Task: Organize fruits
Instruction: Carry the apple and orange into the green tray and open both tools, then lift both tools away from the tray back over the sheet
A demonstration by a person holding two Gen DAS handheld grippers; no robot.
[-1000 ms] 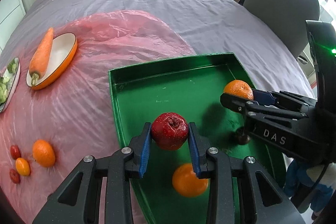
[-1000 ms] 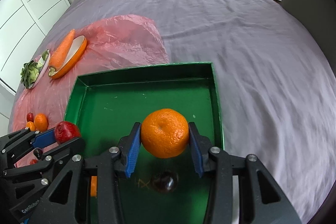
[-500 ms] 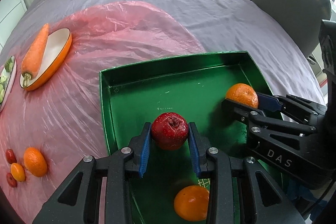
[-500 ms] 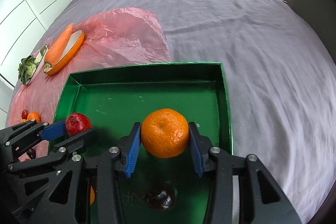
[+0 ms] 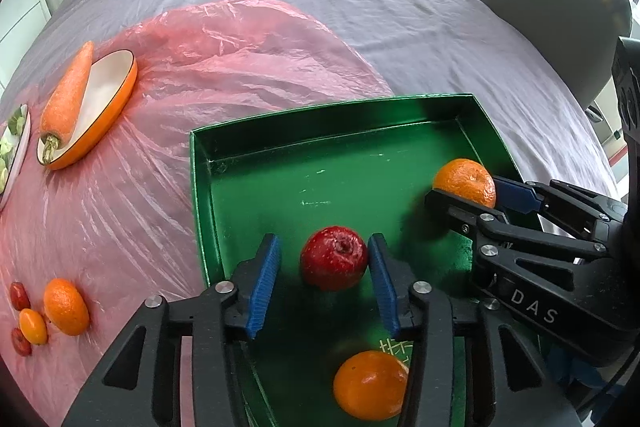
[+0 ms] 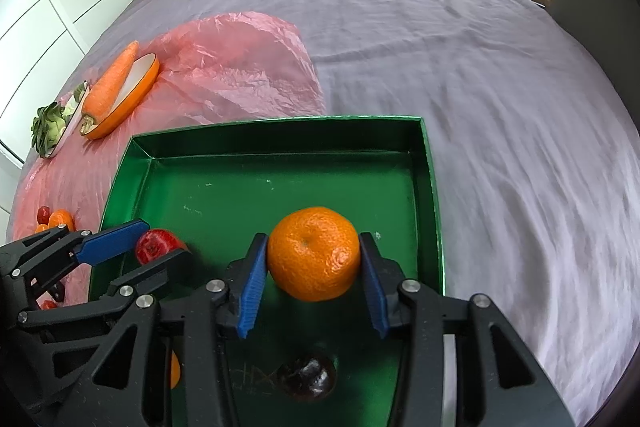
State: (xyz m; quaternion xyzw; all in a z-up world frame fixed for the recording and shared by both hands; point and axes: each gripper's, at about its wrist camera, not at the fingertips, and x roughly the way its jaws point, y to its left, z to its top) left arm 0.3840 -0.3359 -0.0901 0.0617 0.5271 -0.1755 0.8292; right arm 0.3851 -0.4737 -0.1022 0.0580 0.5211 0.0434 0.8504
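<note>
A green tray (image 5: pixel 312 179) lies on the bed. My left gripper (image 5: pixel 323 241) hangs over its left half. The jaws are opening, and the red apple (image 5: pixel 334 263) sits loose between them, clear of the left pad. My right gripper (image 6: pixel 313 247) is shut on an orange (image 6: pixel 314 253) above the tray's right side. The left wrist view shows that orange (image 5: pixel 464 181) at the right. A second orange (image 5: pixel 370 385) and a dark round fruit (image 6: pixel 306 375) lie on the tray floor near its front. In the right wrist view the apple (image 6: pixel 154 251) shows at the left.
A pink plastic sheet (image 5: pixel 240 59) covers the grey bedspread left of the tray. On it are a carrot (image 5: pixel 66 91) across an orange-rimmed dish (image 5: pixel 108 95), a plate of greens (image 6: pixel 50 129), a loose orange (image 5: pixel 66 307) and small red and yellow fruits (image 5: pixel 32 325). A chair (image 5: pixel 560 7) stands at the far right.
The left jaws have spread apart and let go of the red apple, which now sits lower between them. The right gripper still grips its orange in much the same place.
</note>
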